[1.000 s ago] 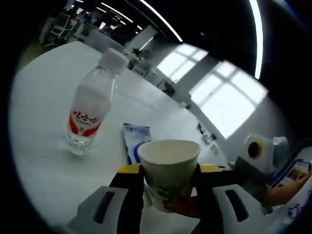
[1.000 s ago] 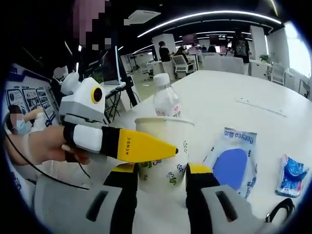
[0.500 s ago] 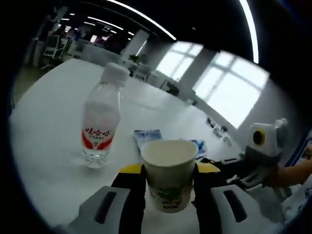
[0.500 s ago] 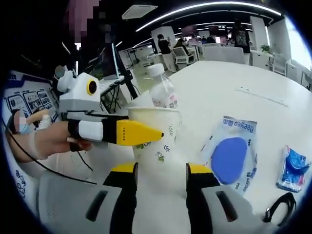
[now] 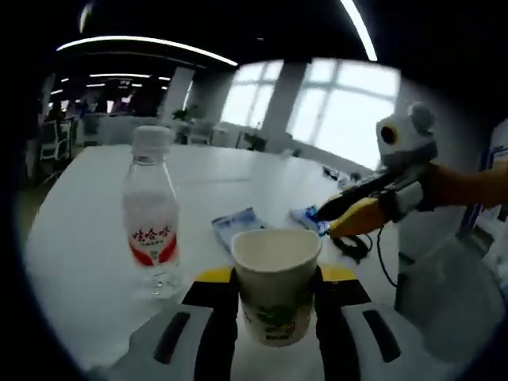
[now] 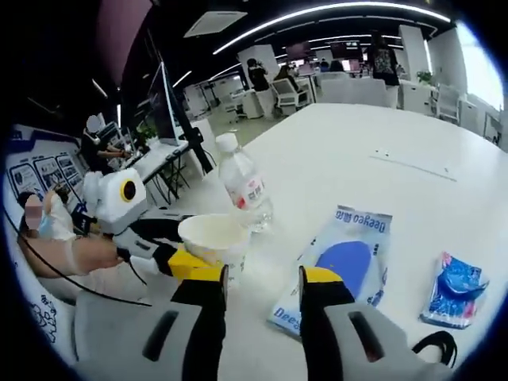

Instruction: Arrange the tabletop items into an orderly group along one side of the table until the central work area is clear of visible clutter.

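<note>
Between the jaws of the left gripper (image 5: 276, 298), clamped on both sides, sits the paper cup (image 5: 275, 282), water bottle (image 5: 152, 213) just to its left. Best kept upright and set down beside that bottle, jaws eased apart only once it rests on the table (image 5: 87, 262). Farther right, away from the cup, hangs the right gripper (image 6: 262, 282), jaws parted and holding nothing.

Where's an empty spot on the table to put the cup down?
Bare table lies beyond the bottle and far side of the blue pouch. It is crowded near the left gripper holding the cup: bottle, pouch and small packet sit close together.
</note>
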Action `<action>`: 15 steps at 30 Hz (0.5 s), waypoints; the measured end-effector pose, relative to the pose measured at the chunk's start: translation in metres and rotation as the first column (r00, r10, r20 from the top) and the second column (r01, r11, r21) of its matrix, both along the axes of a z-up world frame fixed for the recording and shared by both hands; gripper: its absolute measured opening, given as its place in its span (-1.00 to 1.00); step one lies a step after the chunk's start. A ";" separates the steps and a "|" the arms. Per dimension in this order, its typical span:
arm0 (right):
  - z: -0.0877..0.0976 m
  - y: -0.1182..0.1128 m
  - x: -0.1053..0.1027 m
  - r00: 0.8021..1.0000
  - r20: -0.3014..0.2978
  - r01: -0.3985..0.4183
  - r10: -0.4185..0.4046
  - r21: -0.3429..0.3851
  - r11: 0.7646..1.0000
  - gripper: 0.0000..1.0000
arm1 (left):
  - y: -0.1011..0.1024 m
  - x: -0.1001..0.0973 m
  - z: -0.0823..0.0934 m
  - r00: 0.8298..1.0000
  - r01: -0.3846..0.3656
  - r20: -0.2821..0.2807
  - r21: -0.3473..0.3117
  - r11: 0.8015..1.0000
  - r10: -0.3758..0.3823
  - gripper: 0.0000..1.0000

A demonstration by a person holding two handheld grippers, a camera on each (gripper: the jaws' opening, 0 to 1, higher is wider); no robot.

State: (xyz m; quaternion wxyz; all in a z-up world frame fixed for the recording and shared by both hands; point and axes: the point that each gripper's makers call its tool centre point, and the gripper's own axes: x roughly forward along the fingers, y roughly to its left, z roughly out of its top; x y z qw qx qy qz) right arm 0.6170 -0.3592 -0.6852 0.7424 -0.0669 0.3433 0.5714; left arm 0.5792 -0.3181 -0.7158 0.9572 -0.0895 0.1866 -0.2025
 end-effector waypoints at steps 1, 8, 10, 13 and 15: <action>0.004 0.003 0.001 1.000 0.000 -0.007 0.007 0.005 1.000 -0.37 | 0.000 0.000 -0.001 1.000 0.001 0.002 0.002 1.000 -0.001 -0.32; 0.011 0.018 0.001 0.997 -0.004 -0.075 0.075 -0.017 0.997 -0.40 | -0.008 -0.002 0.007 0.991 0.060 0.118 0.067 0.996 -0.068 -0.32; 0.012 0.021 -0.001 0.996 -0.009 -0.089 0.088 -0.022 0.996 -0.42 | -0.010 -0.003 0.012 0.983 0.070 0.163 0.076 0.995 -0.081 -0.32; 0.011 0.024 -0.003 0.993 -0.018 -0.113 0.113 -0.034 0.993 -0.44 | -0.012 -0.003 0.014 0.977 0.081 0.191 0.098 0.992 -0.099 -0.32; 0.010 0.025 -0.004 0.992 -0.021 -0.124 0.123 -0.043 0.991 -0.44 | -0.013 -0.004 0.013 0.973 0.089 0.201 0.121 0.989 -0.112 -0.32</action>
